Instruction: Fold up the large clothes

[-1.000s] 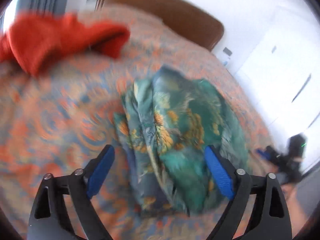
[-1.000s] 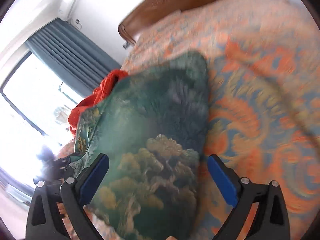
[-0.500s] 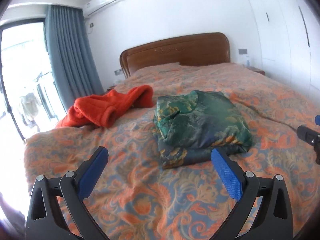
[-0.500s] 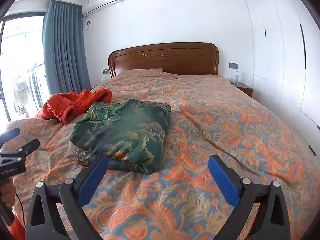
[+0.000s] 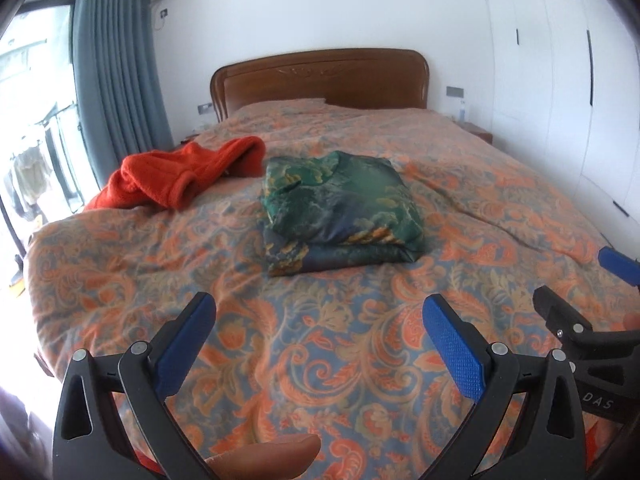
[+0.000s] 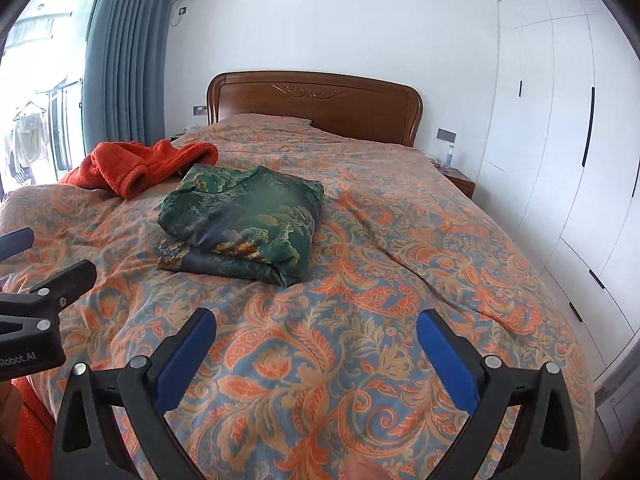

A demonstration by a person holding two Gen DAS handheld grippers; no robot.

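A green patterned garment [image 5: 340,208] [image 6: 244,220] lies folded in a thick square in the middle of the bed. An orange fleece garment [image 5: 180,172] [image 6: 140,164] is crumpled at the bed's left side, behind the green one. My left gripper [image 5: 320,316] hangs open over the bedspread, well short of the green bundle, nothing between its blue pads. My right gripper [image 6: 316,328] is likewise open and empty over the near part of the bed. Each view catches the other gripper at its edge.
The bed [image 5: 360,360] has an orange and blue paisley cover and a wooden headboard [image 6: 316,100]. White wardrobe doors [image 6: 560,140] line the right wall. A grey curtain [image 5: 116,64] and bright window stand left. A nightstand [image 6: 460,180] sits beside the headboard.
Both grippers have pulled back and risen from right over the green garment, which now lies folded on its own farther away. The views have levelled out.
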